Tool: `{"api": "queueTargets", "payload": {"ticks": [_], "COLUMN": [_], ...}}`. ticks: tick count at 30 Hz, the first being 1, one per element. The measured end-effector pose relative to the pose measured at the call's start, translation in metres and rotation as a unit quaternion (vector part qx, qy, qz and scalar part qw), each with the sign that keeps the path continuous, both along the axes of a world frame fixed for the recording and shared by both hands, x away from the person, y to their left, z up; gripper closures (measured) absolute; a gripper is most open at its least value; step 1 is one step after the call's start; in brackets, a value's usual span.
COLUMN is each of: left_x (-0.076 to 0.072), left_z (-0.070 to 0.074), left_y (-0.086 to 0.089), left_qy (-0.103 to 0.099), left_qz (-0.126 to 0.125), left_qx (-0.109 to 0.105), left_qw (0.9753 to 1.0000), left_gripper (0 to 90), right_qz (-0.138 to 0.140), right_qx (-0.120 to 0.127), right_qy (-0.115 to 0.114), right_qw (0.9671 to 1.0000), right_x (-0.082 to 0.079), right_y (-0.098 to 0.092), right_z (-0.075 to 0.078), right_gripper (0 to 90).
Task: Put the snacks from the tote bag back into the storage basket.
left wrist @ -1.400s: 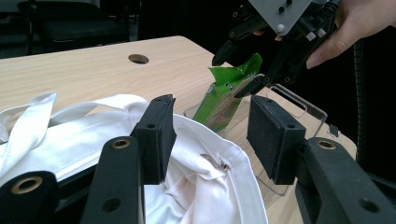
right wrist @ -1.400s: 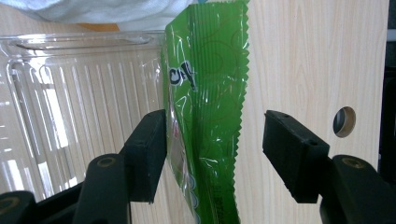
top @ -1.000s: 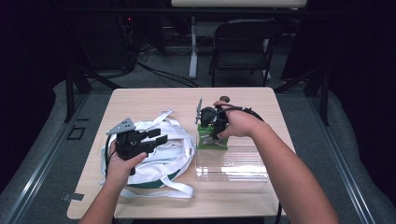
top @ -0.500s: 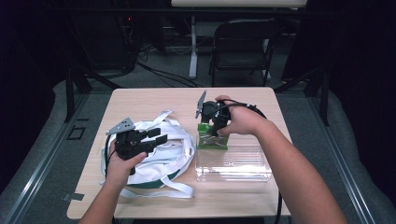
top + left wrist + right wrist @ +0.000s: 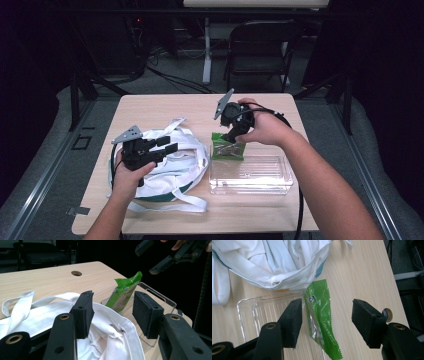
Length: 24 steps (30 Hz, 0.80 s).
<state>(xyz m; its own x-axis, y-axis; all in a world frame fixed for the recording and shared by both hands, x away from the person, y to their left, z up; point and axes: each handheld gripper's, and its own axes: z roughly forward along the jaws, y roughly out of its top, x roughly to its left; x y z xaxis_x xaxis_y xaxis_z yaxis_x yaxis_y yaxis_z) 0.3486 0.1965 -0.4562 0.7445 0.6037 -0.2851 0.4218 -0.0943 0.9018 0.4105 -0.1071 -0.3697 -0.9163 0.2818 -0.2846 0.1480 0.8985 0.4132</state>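
A green packet [image 5: 227, 148] leans tilted at the end of a clear plastic tray [image 5: 252, 176] that is nearest the white bag. My right gripper [image 5: 228, 136] hovers open just above it, and the packet [image 5: 319, 315] shows between its jaws, apart from both pads. My left gripper [image 5: 169, 146] is open over a crumpled white cloth bag [image 5: 172, 165] with long straps, holding nothing. In the left gripper view the bag [image 5: 100, 340] lies under the jaws, with the packet [image 5: 124, 292] and the right gripper [image 5: 170, 253] beyond.
The tray [image 5: 259, 312] lies right of the bag [image 5: 274, 260] on a light wooden table [image 5: 165, 107]. A cable hole [image 5: 76, 273] is in the tabletop. A folding chair [image 5: 260, 47] stands beyond the far edge.
My right gripper has risen a little above the green packet. The left gripper and the bag have stayed put.
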Motion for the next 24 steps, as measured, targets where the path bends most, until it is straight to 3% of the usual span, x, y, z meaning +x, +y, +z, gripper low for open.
{"api": "queueTargets", "payload": {"ticks": [5,9,16,24], "left_x": [0.000,0.001,0.002,0.002], "left_z": [0.000,0.000,0.000,0.000], "left_y": [0.000,0.000,0.000,0.000], "left_qy": [0.000,-0.001,0.000,0.001], "left_qz": [0.001,0.002,0.003,0.003], "left_qx": [0.000,0.000,-0.001,-0.001], "left_qw": [1.0000,1.0000,1.0000,1.0000], "left_gripper": [50.8,50.7,50.7,50.6], "right_qz": [-0.029,-0.072,-0.126,-0.159], "right_qx": [0.031,0.050,0.111,0.143], "right_qy": [-0.015,-0.033,-0.037,-0.042], "right_qw": [0.9990,0.9956,0.9850,0.9760], "right_x": [-0.006,-0.009,-0.019,-0.032], "right_y": [-0.012,-0.023,-0.040,-0.053], "right_z": [0.001,0.004,0.008,0.007], "right_gripper": [43.0,43.3,43.2,43.1]}}
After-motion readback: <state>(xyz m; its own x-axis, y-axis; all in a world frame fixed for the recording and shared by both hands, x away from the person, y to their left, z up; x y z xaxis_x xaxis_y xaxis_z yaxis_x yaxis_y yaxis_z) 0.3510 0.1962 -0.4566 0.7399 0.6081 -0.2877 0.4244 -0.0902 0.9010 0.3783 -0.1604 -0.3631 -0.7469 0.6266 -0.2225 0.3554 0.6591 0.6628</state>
